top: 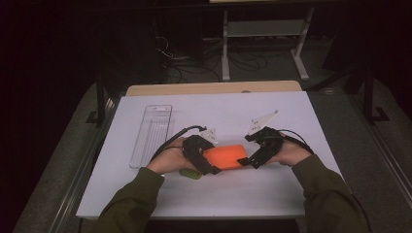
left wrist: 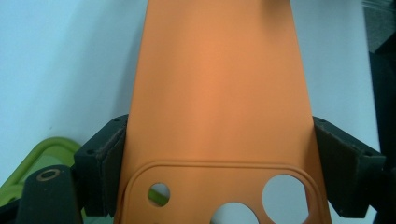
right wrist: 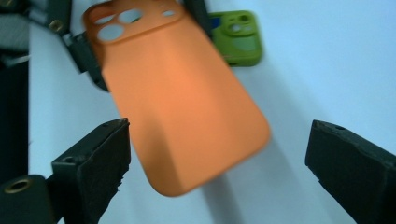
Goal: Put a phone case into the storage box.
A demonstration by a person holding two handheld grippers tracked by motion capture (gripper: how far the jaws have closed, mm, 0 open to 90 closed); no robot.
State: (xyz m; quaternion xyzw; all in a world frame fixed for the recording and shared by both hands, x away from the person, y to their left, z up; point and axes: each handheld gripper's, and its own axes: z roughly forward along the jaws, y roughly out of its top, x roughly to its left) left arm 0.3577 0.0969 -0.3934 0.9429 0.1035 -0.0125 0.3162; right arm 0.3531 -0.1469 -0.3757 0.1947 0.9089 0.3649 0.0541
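On the white desk (top: 272, 194), orange case (top: 225, 156) held just above the surface, camera end clamped between the jaws of the left tool (left wrist: 217, 168). Right tool (right wrist: 219, 172) spread wide at the case's other end, jaws apart from it, gripping nothing. Green case (right wrist: 237, 36) lying beside the left tool; clear tray (top: 152, 136) well left.

Dim surroundings; bright table (top: 291, 111); slight blur.

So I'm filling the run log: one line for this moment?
left gripper: shut on orange silicone phone case | right gripper: open | green phone case: on table
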